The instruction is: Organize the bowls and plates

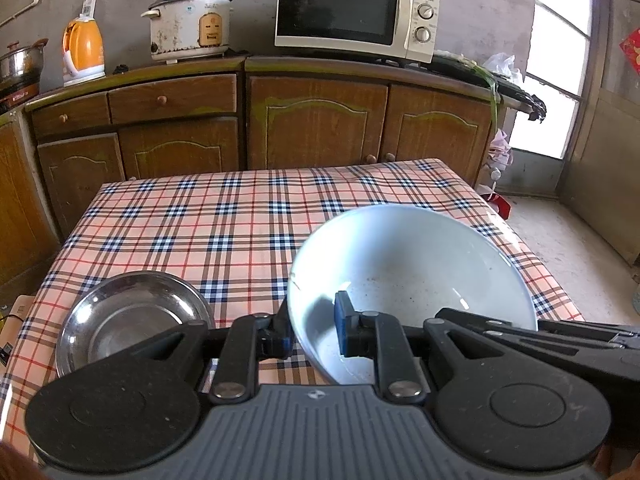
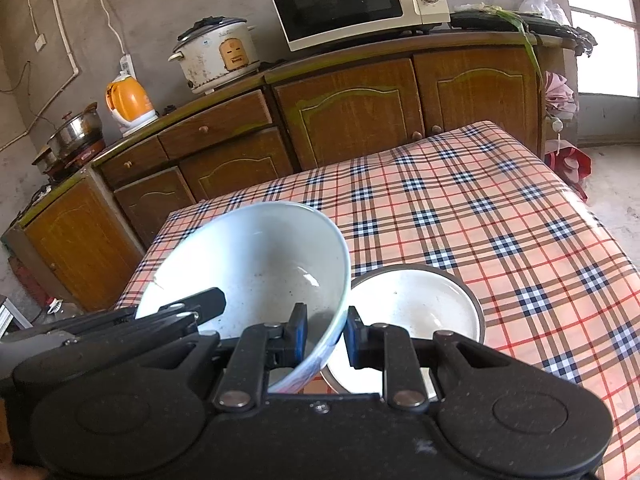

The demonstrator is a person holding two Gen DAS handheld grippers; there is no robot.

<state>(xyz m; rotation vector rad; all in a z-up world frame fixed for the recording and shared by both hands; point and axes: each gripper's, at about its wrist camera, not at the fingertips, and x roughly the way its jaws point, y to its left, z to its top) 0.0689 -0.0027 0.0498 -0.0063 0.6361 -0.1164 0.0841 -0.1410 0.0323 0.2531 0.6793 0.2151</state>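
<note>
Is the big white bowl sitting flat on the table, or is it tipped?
Tipped. The white bowl leans with its opening toward the cameras, its rim clamped by the left gripper and right gripper.

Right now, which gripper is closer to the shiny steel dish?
Left. The left gripper grips the white bowl's rim beside the steel dish; the right gripper grips the opposite rim.

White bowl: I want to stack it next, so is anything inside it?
Inside the white bowl only dark specks and one finger of each gripper show. Its underside is hidden.
</note>
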